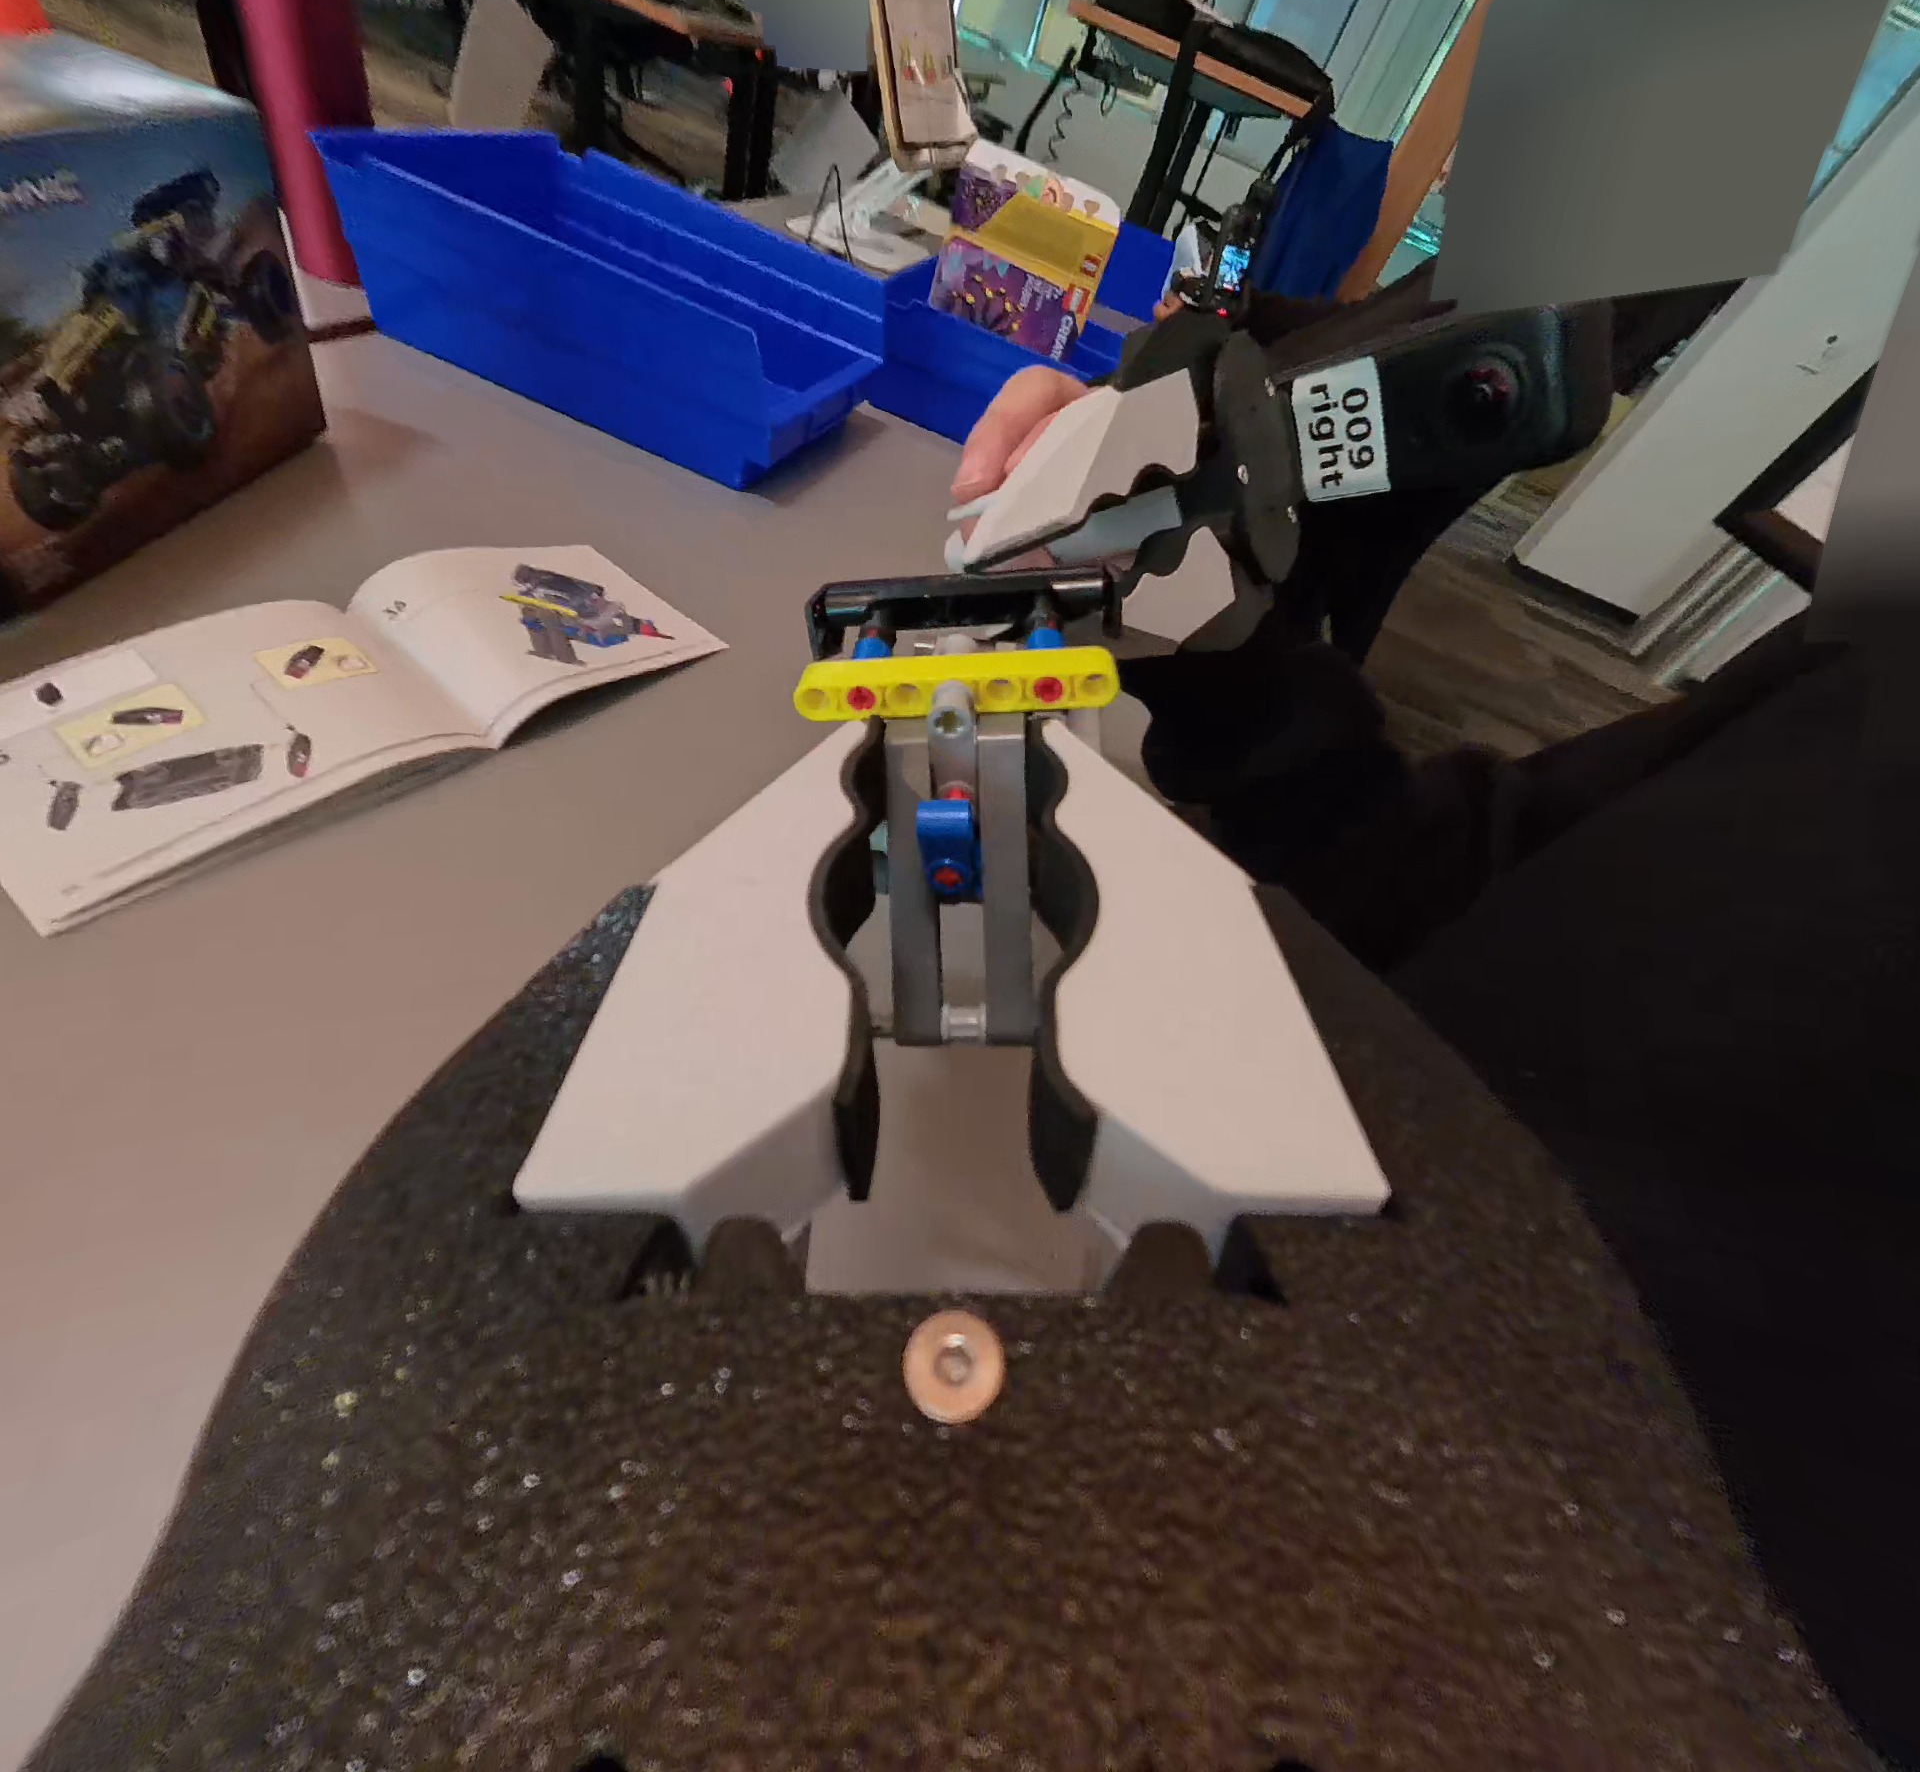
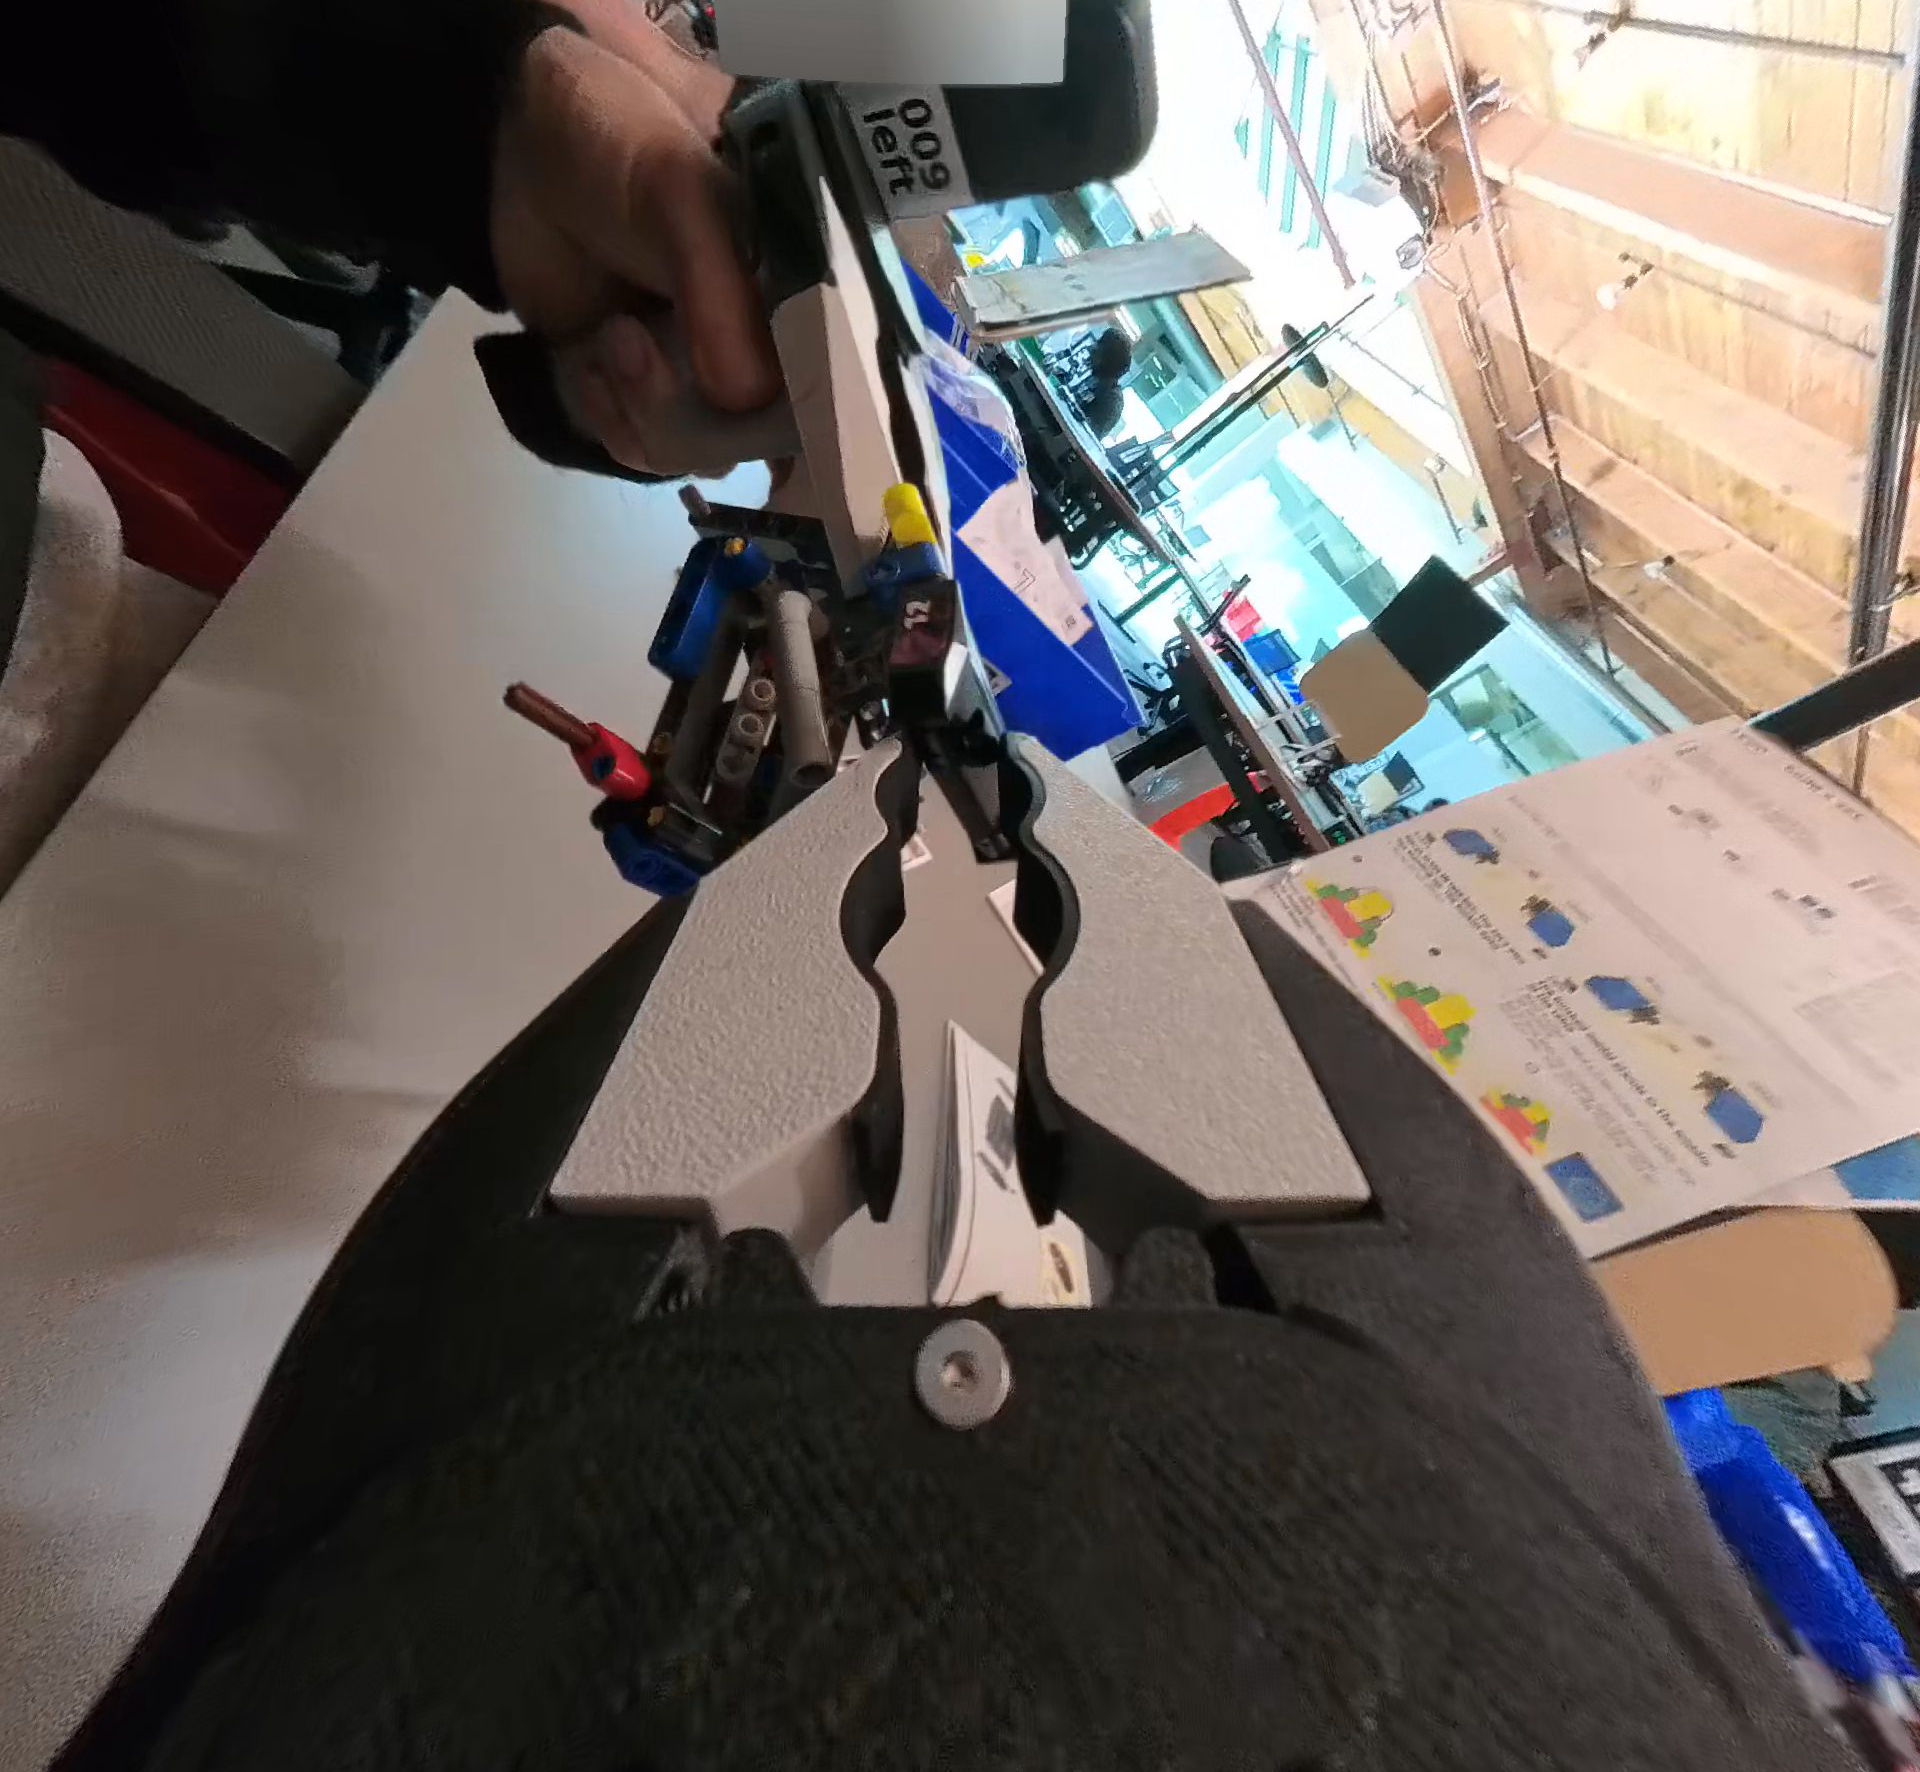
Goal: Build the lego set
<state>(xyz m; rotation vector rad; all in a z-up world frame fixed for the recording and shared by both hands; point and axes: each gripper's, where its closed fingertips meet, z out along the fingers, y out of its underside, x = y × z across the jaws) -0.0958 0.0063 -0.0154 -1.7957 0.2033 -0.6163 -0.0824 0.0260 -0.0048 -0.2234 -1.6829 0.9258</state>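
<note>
Grey beams of the brick-built model (image 1: 956, 849) sit clamped in your left gripper (image 1: 956, 735), while your right gripper (image 2: 961, 766) pinches the black panel (image 1: 961, 595) at its far end.

The printed box (image 1: 135, 309) runs off the left edge; the left claw (image 1: 951, 746) covers the brick model's (image 1: 956, 849) flanks; booklet (image 1: 343, 694) drawings blur.
</note>
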